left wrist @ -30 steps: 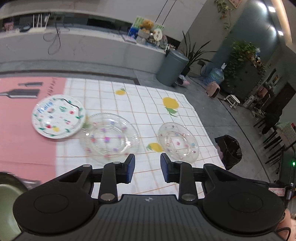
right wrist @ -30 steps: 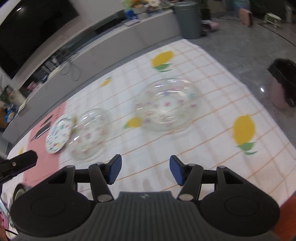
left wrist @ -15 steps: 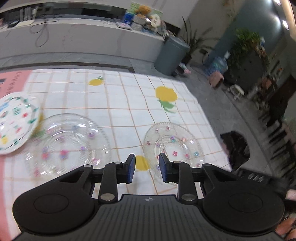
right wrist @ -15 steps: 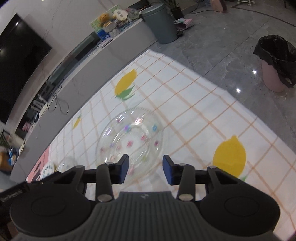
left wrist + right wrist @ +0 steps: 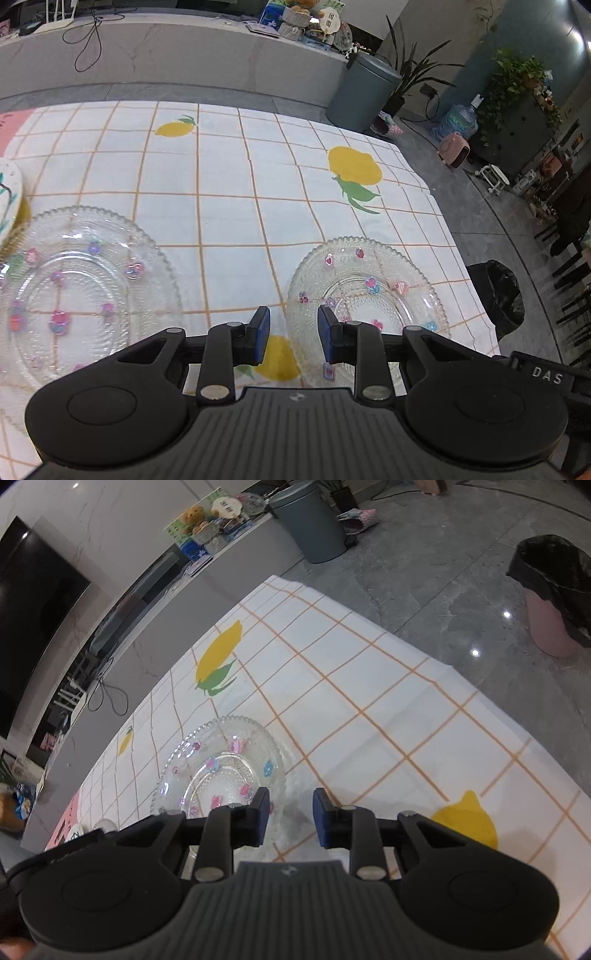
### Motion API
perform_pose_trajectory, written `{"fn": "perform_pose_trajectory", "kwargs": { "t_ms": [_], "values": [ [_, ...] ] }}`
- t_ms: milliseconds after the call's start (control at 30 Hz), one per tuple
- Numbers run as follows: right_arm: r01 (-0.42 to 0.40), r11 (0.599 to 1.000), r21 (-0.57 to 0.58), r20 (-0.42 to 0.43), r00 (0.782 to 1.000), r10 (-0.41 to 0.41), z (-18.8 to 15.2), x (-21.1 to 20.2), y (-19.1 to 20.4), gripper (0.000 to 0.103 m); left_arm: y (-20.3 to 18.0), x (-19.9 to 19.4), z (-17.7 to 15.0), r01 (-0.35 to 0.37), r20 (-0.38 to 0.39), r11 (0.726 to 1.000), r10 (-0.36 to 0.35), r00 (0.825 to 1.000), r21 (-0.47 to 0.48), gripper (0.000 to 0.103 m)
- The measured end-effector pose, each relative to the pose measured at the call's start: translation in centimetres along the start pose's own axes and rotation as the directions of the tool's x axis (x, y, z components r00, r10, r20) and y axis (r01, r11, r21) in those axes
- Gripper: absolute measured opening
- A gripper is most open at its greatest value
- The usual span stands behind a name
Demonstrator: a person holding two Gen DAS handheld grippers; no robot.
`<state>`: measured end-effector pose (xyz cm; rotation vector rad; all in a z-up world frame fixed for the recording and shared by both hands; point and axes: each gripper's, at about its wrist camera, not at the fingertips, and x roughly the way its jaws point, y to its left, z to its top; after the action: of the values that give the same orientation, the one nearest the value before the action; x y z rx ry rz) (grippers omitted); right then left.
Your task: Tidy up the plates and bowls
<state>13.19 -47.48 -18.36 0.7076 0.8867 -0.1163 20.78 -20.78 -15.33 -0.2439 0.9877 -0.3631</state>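
Fingers on both grippers are narrowly apart, empty: left gripper (image 5: 291, 334) and right gripper (image 5: 290, 821), its gap just closing, flank the small glass plate (image 5: 365, 299), probably for a two-sided rim pickup.

Two clear glass plates (image 5: 74, 291) (image 5: 365, 295) with coloured flower dots, one white patterned plate (image 5: 7, 199) at left edge, one lemon-print checked cloth (image 5: 221, 192), one grey bin (image 5: 360, 92), one black-bagged pink bin (image 5: 554, 590)

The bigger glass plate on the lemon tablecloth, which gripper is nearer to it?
Left. The left gripper hangs between the bigger glass plate and the small glass plate. The right gripper sits on the small plate's far side.
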Motion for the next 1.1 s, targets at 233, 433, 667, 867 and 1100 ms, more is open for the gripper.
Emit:
{"fn": "perform_pose_trajectory", "kwargs": {
  "t_ms": [233,433,667,867,1100],
  "values": [
    [-0.029,0.999,-0.021,0.009,1.000,0.030,0.5,1.0,0.4,0.021,-0.6,0.5,0.4,-0.012,0.007,1.000,0.012,1.000,0.028,0.026],
    [0.022,0.999,-0.036,0.003,1.000,-0.021,0.5,1.4,1.2,0.008,-0.6,0.7,0.5,-0.014,-0.017,1.000,0.014,1.000,0.003,0.016],
    [0.030,0.999,-0.041,-0.018,0.999,-0.031,0.3,0.5,1.6,0.008,-0.6,-1.2,0.1,-0.010,-0.012,1.000,0.010,1.000,-0.003,0.012],
    [0.018,1.000,-0.013,-0.043,0.999,-0.018,-0.9,-1.2,1.6,0.008,0.2,-3.6,-1.1,0.018,-0.017,0.999,-0.019,1.000,-0.039,0.011],
    [-0.020,0.999,-0.034,-0.077,0.997,0.017,-4.0,-3.6,3.0,0.008,1.9,-7.4,-3.3,-0.011,0.013,0.998,0.012,1.000,-0.067,0.010]
  ]
}}
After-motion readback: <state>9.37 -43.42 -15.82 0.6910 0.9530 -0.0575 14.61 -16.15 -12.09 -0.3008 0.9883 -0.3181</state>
